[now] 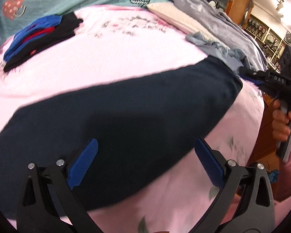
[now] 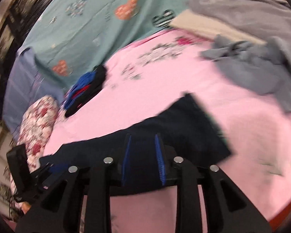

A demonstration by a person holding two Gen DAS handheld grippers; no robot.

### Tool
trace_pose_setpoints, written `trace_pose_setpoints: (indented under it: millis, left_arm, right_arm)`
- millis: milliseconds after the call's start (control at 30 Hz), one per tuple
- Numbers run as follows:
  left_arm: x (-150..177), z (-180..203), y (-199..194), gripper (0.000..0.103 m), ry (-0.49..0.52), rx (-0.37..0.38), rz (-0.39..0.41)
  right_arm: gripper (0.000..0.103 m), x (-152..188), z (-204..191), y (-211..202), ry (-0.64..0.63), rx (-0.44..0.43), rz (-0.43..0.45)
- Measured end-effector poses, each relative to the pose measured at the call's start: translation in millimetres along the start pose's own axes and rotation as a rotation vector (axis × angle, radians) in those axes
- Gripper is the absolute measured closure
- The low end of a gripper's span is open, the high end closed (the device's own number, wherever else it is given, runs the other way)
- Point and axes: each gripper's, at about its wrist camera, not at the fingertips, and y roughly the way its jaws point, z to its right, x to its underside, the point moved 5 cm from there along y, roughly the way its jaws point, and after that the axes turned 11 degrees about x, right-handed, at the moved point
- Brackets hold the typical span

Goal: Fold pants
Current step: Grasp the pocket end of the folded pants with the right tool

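Pink bedding [image 1: 110,62] carries the dark navy pants [image 1: 126,106], stretched flat across it. My left gripper [image 1: 145,161] hangs over them, fingers wide apart, holding nothing. My right gripper [image 2: 143,161] has its fingers nearly together over the pants' edge; whether cloth is pinched, I cannot tell. Grey clothes [image 2: 261,71] lie beyond.

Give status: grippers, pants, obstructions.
Left gripper open, over the dark pants. Right gripper part-closed, cloth between its pads, grip unclear. Pants lie flat on pink sheet. Grey clothes nearby, apart.
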Motion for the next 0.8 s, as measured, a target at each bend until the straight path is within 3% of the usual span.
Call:
trace_pose_setpoints:
  millis: [100,133,167,233,267,333,367,433,500,800]
  left_arm:
    - [-14,-15,12,0.002,-0.070,-0.023,-0.010]
    - [-15,-23,16,0.002,-0.104,-0.025,-0.020]
    - [-14,-33,21,0.002,-0.148,-0.034,-0.046]
    - [-11,-40,21,0.002,-0.170,-0.018,-0.042]
    - [-8,-39,18,0.002,-0.166,-0.021,-0.043]
    - [-4,-39,15,0.002,-0.151,-0.030,-0.035]
    - [-1,-39,16,0.002,-0.143,-0.034,-0.025]
    - [0,-38,16,0.002,-0.125,-0.045,-0.015]
    - [-1,-38,17,0.002,-0.121,-0.054,-0.019]
    - [-1,-39,17,0.002,-0.108,-0.059,-0.023]
  right_arm:
    - [0.071,-3,-17,44,-0.041,-0.041,-0.121]
    - [0.071,-5,-12,54,-0.032,-0.003,-0.143]
    - [0.080,-8,4,62,-0.014,0.083,-0.150]
    - [0.088,-23,42,59,0.110,0.101,-0.118]
    - [0.087,-30,59,50,0.142,0.171,-0.077]
    - [0.074,-37,86,21,0.165,0.353,0.018]
    - [0.074,-37,95,8,0.193,0.373,0.040]
    - [0.070,-31,101,-17,0.251,0.264,0.060]
    - [0.068,-21,104,-35,0.292,0.226,0.053]
    - [0.055,8,100,-26,0.281,0.257,-0.059]
